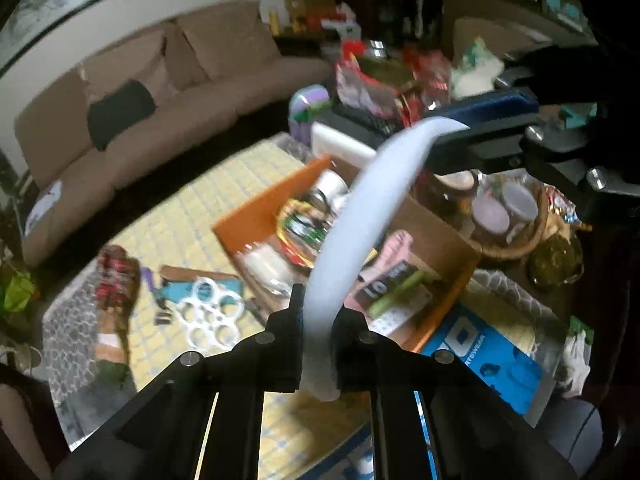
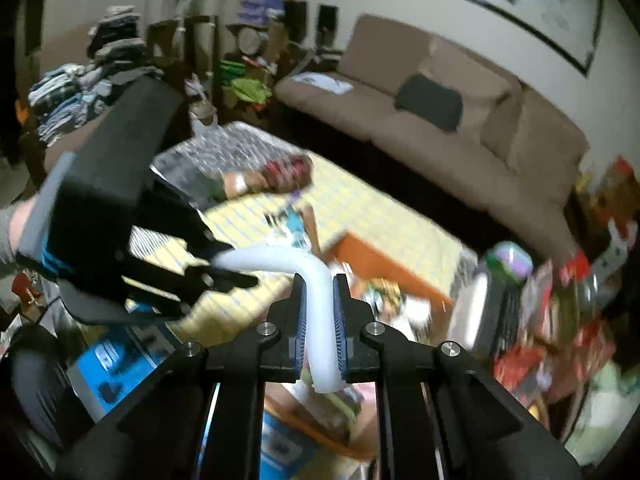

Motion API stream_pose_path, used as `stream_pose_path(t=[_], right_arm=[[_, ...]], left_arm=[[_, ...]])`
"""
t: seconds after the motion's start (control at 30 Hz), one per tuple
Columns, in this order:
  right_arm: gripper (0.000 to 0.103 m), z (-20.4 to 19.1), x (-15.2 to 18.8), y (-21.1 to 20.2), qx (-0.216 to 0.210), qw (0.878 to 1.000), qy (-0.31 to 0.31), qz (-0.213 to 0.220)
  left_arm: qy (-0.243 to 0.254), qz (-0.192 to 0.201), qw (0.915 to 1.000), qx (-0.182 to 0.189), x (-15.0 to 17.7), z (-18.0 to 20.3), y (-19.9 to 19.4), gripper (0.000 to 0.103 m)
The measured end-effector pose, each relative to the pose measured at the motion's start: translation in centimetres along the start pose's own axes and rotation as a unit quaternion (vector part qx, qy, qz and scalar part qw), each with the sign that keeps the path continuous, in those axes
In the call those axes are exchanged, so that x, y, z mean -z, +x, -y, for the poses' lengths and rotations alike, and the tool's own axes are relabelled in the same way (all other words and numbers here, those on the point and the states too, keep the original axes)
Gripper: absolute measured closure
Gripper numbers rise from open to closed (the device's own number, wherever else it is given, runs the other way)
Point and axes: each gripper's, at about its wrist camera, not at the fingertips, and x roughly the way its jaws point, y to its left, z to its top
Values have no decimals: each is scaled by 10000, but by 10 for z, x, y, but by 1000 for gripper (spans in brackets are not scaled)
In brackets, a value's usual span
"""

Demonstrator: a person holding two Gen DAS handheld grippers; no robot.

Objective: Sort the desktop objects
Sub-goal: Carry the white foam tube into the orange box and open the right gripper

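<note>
- L gripper [image 1: 318,344] up close: black matte fingers clamped tight on one end of a pale, whitish flexible tube [image 1: 352,216]; smooth, soft-looking, rounded section.
- Tube arcs up & away from L jaws, bends right, far end pinched in R gripper [image 1: 452,148] at upper right of the left-wrist view.
- R gripper [image 2: 320,320] from its own cam: blue ribbed pads squeezed on the tube [image 2: 320,312], which sticks out a bit below the jaws, runs up between them, then kinks left toward L gripper [image 2: 224,276].
- So tube spans both grippers, held in the air at each end, over the table stuff.
- Below the tube: open cardboard box [image 1: 256,216], orange-brown flaps, crammed w/ packets, a jar, pink item, green stick shape; blurry.
- Left of box on yellow checked mat [image 1: 168,224]: white plastic ring holder [image 1: 210,312], flat, round holes.
- Blue printed carton [image 1: 484,356] lies flat at lower right of the box.
- Right of box: woven basket [image 1: 516,248] w/ lidded jars.
- Farther: red crinkly snack bags [image 1: 360,84] piled up.
- Back: brown fabric sofa [image 1: 132,120], dark cushion [image 1: 120,114] on it.
</note>
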Motion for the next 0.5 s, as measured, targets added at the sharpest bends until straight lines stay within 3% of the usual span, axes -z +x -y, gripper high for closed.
stream_pose_path(t=[0.27,0.5], right_arm=[[91,58,87,59,-141,9966,557,-585],[91,70,118,121,-221,9933,579,-978]], left_arm=[[538,-851,9948,172,-2,40,85,91],[719,-1569,9850,50,3,50,157,88]])
